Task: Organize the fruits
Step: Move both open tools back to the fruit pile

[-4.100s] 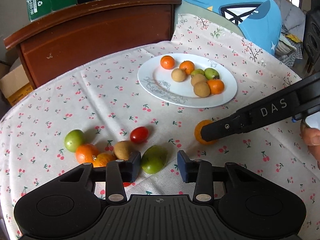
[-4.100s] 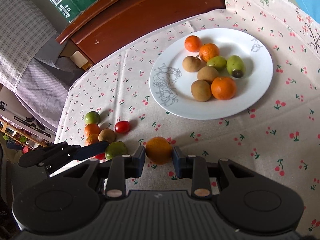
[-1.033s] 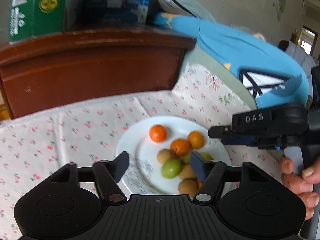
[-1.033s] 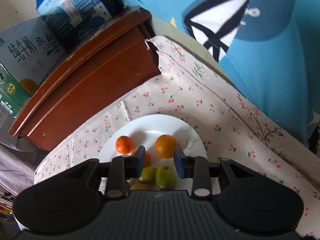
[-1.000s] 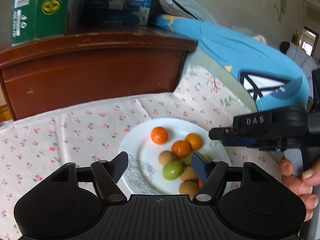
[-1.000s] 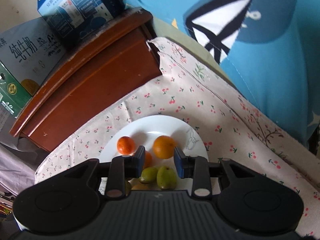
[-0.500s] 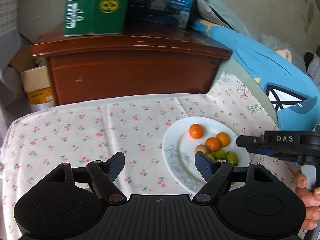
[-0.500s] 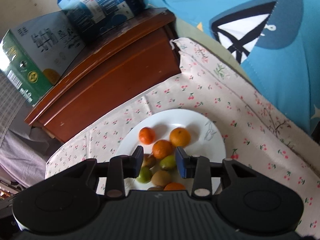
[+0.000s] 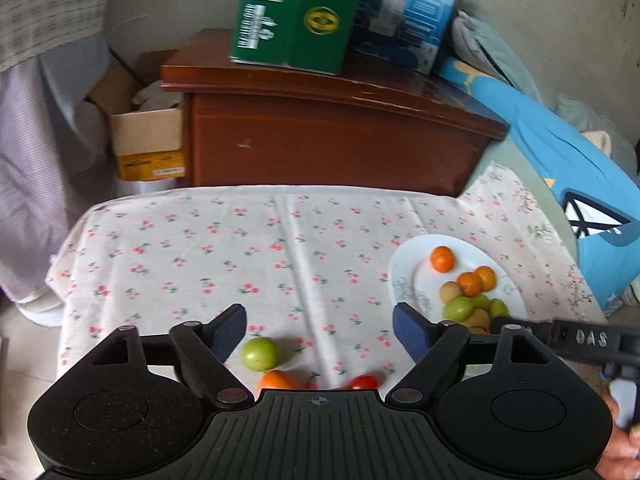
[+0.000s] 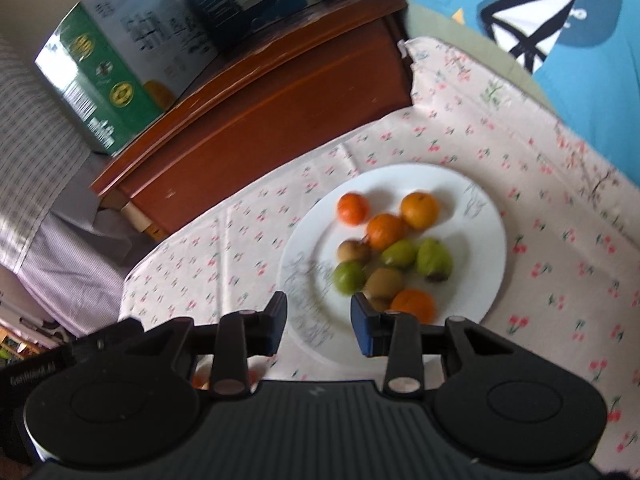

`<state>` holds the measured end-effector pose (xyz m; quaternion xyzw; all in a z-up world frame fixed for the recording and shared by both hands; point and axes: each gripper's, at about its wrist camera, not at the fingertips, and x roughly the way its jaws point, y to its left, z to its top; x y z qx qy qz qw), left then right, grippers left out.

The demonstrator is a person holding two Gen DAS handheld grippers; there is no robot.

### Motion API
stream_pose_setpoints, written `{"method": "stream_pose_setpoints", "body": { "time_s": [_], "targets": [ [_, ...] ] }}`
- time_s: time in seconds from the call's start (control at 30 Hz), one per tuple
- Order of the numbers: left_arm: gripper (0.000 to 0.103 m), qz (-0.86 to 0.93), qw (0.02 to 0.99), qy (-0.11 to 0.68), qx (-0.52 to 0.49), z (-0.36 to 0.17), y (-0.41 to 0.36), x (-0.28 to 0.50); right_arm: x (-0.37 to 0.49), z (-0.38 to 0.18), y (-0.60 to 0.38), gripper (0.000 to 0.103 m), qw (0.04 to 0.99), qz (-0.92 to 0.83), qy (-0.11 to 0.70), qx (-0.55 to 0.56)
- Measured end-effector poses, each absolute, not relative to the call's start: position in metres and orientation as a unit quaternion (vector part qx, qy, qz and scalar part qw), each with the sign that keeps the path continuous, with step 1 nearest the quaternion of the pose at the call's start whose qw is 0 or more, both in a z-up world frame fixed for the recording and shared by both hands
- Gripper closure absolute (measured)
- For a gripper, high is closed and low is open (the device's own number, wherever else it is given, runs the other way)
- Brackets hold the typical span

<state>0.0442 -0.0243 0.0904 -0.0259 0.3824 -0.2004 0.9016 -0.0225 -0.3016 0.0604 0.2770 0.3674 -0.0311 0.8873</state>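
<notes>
A white plate on the cherry-print tablecloth holds several oranges, green fruits and brown fruits; it also shows in the left wrist view. My right gripper is open and empty, held above the plate's near left rim. My left gripper is wide open and empty, above the left part of the table. Below it lie a green fruit, an orange and a red tomato, partly hidden by the gripper body. The right gripper's arm shows at right.
A brown wooden cabinet stands behind the table with a green carton and a blue carton on top. A cardboard box sits on the floor at left. A blue cushion lies at right.
Both grippers have pulled back and to the left from the plate. The orange the right gripper held now lies on the plate, and its jaws have opened. The loose fruits have come into the left view.
</notes>
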Motion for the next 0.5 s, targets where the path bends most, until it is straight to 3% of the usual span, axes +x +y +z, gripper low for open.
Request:
{"method": "stream_pose_setpoints", "body": {
  "time_s": [0.5],
  "targets": [
    [0.020, -0.160, 0.906, 0.392, 0.010, 0.076, -0.002, 0.033, -0.037, 0.039, -0.227, 0.066, 0.878, 0.061, 0.414, 0.232]
  ]
}}
